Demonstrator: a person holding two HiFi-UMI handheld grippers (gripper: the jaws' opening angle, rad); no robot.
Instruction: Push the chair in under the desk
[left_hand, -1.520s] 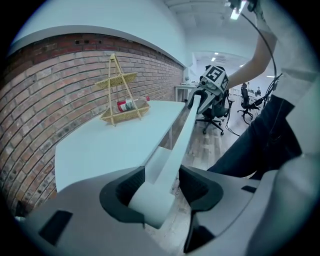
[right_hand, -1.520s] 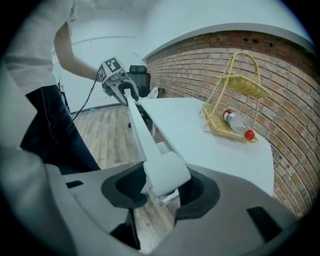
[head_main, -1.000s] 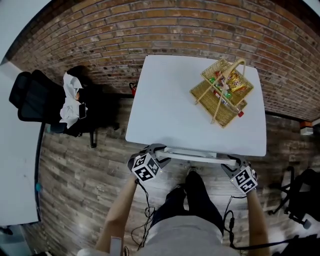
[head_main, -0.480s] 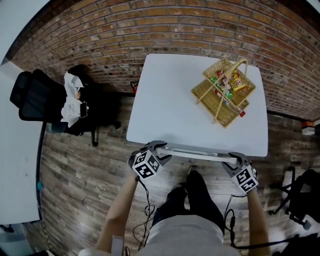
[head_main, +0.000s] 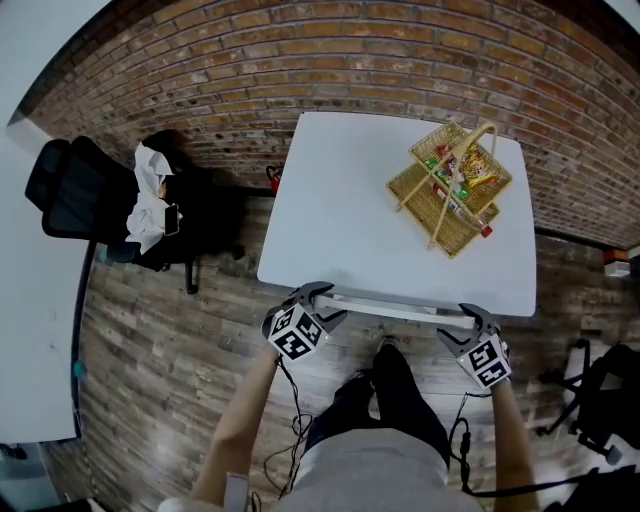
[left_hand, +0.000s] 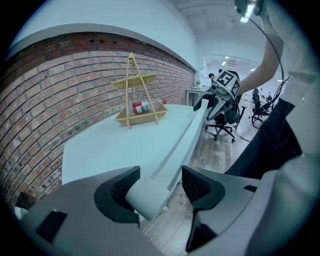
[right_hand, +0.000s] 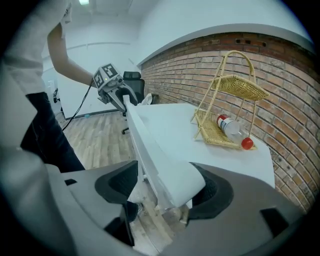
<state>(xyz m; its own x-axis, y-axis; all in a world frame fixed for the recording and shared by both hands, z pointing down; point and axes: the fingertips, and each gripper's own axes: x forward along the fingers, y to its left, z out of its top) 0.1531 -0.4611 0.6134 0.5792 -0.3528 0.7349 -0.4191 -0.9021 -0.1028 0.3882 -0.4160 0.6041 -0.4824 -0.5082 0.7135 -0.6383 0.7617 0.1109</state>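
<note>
The brick wall (head_main: 300, 60) and plank floor (head_main: 160, 350) frame a white desk (head_main: 340, 200). The chair is tucked under the desk; only its white top rail (head_main: 395, 307) shows, just beside the near edge. A black office chair (head_main: 75, 195) with a white cloth (head_main: 150, 195) on it stands well apart at the left.

A two-tier wicker basket (head_main: 450, 185) sits on the desk's far right.

The left gripper (left_hand: 160, 190) has the rail's left end between its jaws, which are opening with a gap at the inner pad. The right gripper (right_hand: 167, 190) straddles the right end, its jaws also spreading.

A red-capped bottle (right_hand: 231, 128) lies in the basket; its label is unreadable.
</note>
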